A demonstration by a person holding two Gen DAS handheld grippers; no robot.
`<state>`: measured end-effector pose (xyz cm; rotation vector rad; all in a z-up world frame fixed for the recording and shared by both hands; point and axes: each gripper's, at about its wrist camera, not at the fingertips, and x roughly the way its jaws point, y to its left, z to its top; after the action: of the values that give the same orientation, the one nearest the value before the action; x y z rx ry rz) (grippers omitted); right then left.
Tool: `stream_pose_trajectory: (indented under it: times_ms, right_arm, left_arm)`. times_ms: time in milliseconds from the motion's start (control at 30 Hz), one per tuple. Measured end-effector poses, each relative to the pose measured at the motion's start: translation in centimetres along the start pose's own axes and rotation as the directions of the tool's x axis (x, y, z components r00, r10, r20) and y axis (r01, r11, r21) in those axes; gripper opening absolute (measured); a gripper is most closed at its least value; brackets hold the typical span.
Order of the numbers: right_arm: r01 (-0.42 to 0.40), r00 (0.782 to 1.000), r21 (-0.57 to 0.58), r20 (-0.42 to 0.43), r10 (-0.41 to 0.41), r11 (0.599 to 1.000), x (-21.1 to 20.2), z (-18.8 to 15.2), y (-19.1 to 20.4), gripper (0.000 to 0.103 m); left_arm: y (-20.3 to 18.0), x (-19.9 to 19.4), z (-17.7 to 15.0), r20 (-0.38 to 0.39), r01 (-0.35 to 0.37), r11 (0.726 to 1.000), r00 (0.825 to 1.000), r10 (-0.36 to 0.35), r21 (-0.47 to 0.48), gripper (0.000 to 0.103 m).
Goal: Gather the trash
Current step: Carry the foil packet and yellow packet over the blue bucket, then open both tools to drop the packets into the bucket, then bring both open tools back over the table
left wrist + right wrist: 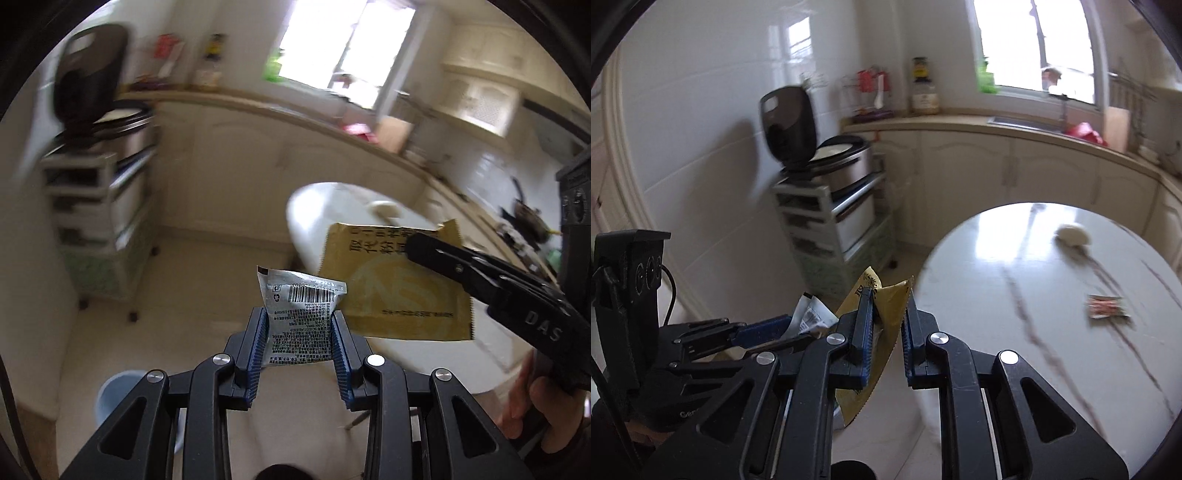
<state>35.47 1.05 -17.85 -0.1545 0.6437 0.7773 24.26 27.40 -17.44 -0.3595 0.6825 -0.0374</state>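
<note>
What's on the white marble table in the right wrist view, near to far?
Near to far on the white round marble table: red crumpled snack wrapper → pale crumpled paper ball. Both are motion-blurred.

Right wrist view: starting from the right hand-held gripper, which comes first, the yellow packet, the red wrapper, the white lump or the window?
1. Yellow packet, clamped in the right hand-held gripper.
2. Red wrapper, on the table's right side.
3. White lump, farther back on the table.
4. Window, above the far counter.
</note>
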Motion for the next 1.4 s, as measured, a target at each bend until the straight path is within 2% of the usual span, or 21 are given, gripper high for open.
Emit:
stream_pose_trajectory:
  times_ms: [100,267,500,633,700,767,800,833,867,900,1000,1100,1200,1233,1267,1400]
  right_arm:
    - [-0.052,0.998,-0.042,-0.041,0.050,0.998,3.5,-0.1,3.7,0.013]
    - [-0.114,0.986,-0.097,-0.131,0.101,0.989,9.5,-1.1,8.9,0.013]
    - [-0.170,0.954,-0.128,-0.270,0.130,0.977,17.4,-3.8,13.4,0.013]
    - [-0.183,0.932,-0.131,-0.337,0.130,0.974,21.1,-5.3,14.8,0.013]
    - [-0.186,0.923,-0.134,-0.365,0.127,0.973,22.7,-6.1,15.3,0.013]
    - [-0.191,0.913,-0.126,-0.388,0.129,0.973,24.0,-6.8,15.7,0.013]
    - [-0.193,0.907,-0.122,-0.401,0.129,0.974,24.8,-7.2,15.9,0.013]
    - [-0.195,0.902,-0.119,-0.412,0.130,0.973,25.5,-7.4,16.1,0.013]
    - [-0.197,0.897,-0.118,-0.423,0.130,0.973,25.8,-7.8,16.3,0.013]
    - [-0.194,0.894,-0.115,-0.430,0.127,0.974,26.2,-8.2,16.5,0.013]
    - [-0.196,0.883,-0.101,-0.451,0.130,0.975,27.2,-8.8,16.9,0.013]
    - [-0.204,0.876,-0.090,-0.462,0.141,0.975,27.7,-9.2,17.3,0.014]
    - [-0.205,0.876,-0.065,-0.457,0.153,0.977,27.8,-9.3,17.3,0.024]
    - [-0.203,0.877,-0.058,-0.456,0.155,0.977,27.8,-9.2,17.3,0.034]
    - [-0.206,0.876,-0.053,-0.455,0.160,0.977,27.8,-9.1,17.4,0.039]
    - [-0.203,0.887,-0.047,-0.432,0.163,0.978,26.7,-8.6,17.3,0.040]
  left_arm:
    - [5.2,-0.8,-1.8,-0.029,-0.074,0.993,0.997,0.071,-0.093,0.030]
    - [11.7,-0.6,-5.1,-0.112,-0.176,0.962,0.982,0.155,-0.208,0.030]
    - [17.8,2.4,-8.5,-0.237,-0.241,0.913,0.957,0.167,-0.329,0.030]
    - [21.4,3.8,-8.6,-0.284,-0.260,0.879,0.947,0.152,-0.399,0.033]
    - [23.3,4.6,-8.5,-0.305,-0.266,0.852,0.943,0.133,-0.450,0.040]
    - [24.7,5.6,-8.4,-0.320,-0.264,0.829,0.941,0.109,-0.493,0.040]
    - [25.2,5.9,-8.4,-0.331,-0.273,0.820,0.937,0.110,-0.502,0.045]
    - [25.7,6.2,-8.5,-0.352,-0.297,0.808,0.928,0.120,-0.508,0.055]
    - [26.7,6.5,-8.2,-0.367,-0.317,0.796,0.921,0.129,-0.515,0.061]
    - [27.2,6.8,-8.0,-0.381,-0.335,0.783,0.915,0.136,-0.525,0.068]
    - [28.3,7.1,-7.9,-0.412,-0.376,0.735,0.900,0.144,-0.564,0.069]
    - [28.4,7.2,-7.2,-0.421,-0.392,0.713,0.895,0.149,-0.581,0.069]
    - [28.0,6.4,-6.7,-0.410,-0.395,0.707,0.898,0.162,-0.586,0.069]
    - [27.8,6.0,-6.6,-0.403,-0.392,0.709,0.900,0.164,-0.587,0.069]
    - [27.3,5.1,-6.6,-0.396,-0.388,0.711,0.903,0.166,-0.587,0.069]
    - [25.7,2.8,-7.2,-0.373,-0.381,0.717,0.910,0.179,-0.584,0.069]
